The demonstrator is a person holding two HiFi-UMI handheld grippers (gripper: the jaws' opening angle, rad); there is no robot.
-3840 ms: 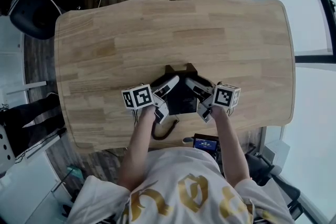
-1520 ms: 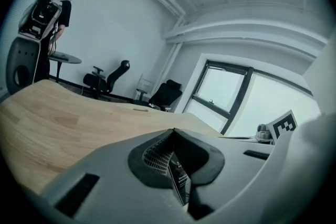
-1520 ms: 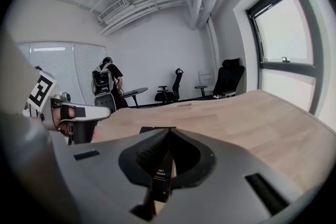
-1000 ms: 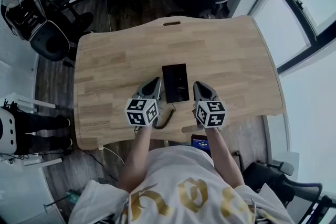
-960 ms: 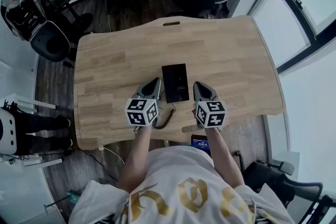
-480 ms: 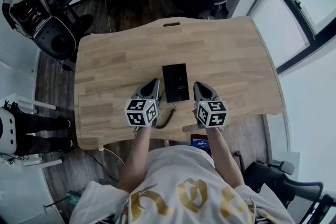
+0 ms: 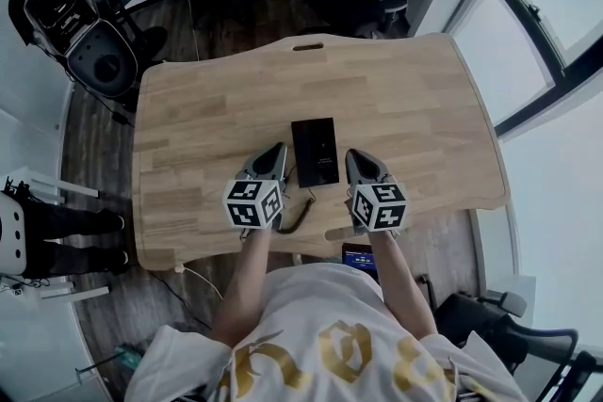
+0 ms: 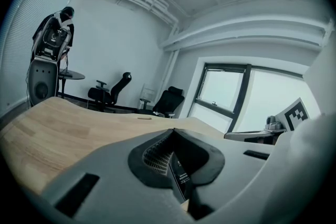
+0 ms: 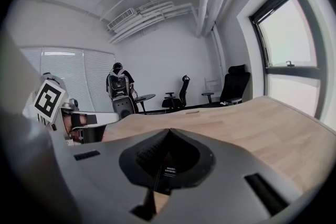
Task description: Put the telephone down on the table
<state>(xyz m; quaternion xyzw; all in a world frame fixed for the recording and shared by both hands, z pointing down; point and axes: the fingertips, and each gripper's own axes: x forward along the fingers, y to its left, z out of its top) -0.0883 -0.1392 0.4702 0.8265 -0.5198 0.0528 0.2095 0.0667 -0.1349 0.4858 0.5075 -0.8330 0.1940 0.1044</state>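
The telephone [image 7: 315,152] lies flat on the wooden surface [image 7: 217,99], a little toward my side of it, between the two tools, and as far as I can see it touches neither of them. The left hand-held gripper [image 7: 273,155] is just beside its left edge and the right hand-held gripper [image 7: 358,160] is just beside its right edge. Both have their jaws closed together with nothing held, and each gripper view confirms this. I judge the putting down as done, so what can go wrong now is in the leaving. The coiled cord [image 7: 300,212] runs from the near end of the telephone toward the near edge of the surface, close to the left tool. If I draw that tool back low, it could hook the cord and drag or turn the telephone. A sideways move of either closed tip could also push the telephone, because both are so near. The cord may hang over the edge, but I cannot see this well. If it does, its pull could slide the telephone slowly.
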